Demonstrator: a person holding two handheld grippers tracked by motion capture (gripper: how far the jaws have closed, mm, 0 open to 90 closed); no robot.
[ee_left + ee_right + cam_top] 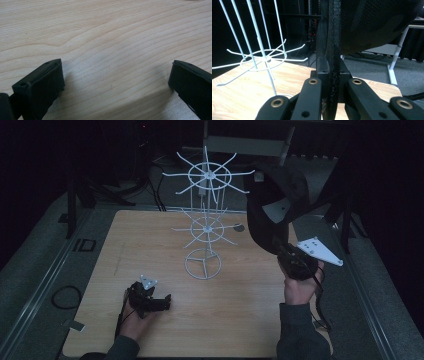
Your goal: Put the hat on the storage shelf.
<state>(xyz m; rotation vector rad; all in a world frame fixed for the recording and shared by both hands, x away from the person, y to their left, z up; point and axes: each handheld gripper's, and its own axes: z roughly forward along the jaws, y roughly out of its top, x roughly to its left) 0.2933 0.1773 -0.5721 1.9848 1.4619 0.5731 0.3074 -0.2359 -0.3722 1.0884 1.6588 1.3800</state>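
Black cap (272,202) is clamped by its edge in the right hand-held gripper (289,254), held up off the desk (240,320) to the right of the white wire rack (206,215); left hand-held gripper (162,302) sits released, jaws wide apart, low over bare wood. My read: the step is hanging the cap on a rack prong, so keep the pinch firm, bring the cap's opening over a prong tip on the near right side, and don't knock the light stand.

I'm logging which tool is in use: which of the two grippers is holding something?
The right gripper: its jaws are clamped on the brim of a black cap, lifted beside the white wire rack. The left gripper rests open over bare table.
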